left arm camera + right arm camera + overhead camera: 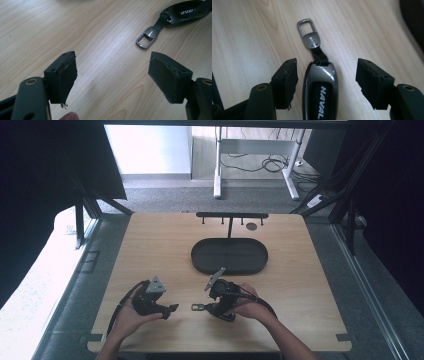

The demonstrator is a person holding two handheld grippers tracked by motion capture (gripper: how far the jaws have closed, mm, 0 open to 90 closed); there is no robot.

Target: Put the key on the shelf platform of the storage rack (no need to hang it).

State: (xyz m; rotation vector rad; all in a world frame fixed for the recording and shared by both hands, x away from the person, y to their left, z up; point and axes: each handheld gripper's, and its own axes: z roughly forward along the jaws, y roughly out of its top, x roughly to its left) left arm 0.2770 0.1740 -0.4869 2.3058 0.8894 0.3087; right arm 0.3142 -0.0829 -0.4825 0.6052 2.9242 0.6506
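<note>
A dark car key fob (320, 92) marked HAVAL lies flat on the wooden table, its strap ending in a metal loop (308, 31). My right gripper (327, 82) stands open around the fob's body, one jaw on each side, neither touching it. In the high view the right gripper (212, 308) sits near the table's front with the loop (196, 307) poking out to its left. My left gripper (112, 80) is open over bare wood, and the fob (185, 12) with its loop (147, 37) lies ahead of it. From above, the left gripper (170, 309) faces the loop.
A black oval tray (229, 256) sits at the table's middle, behind both grippers. Behind it stands a black rack (232, 215) with small hooks on a thin post. The table's front edge runs just below my hands.
</note>
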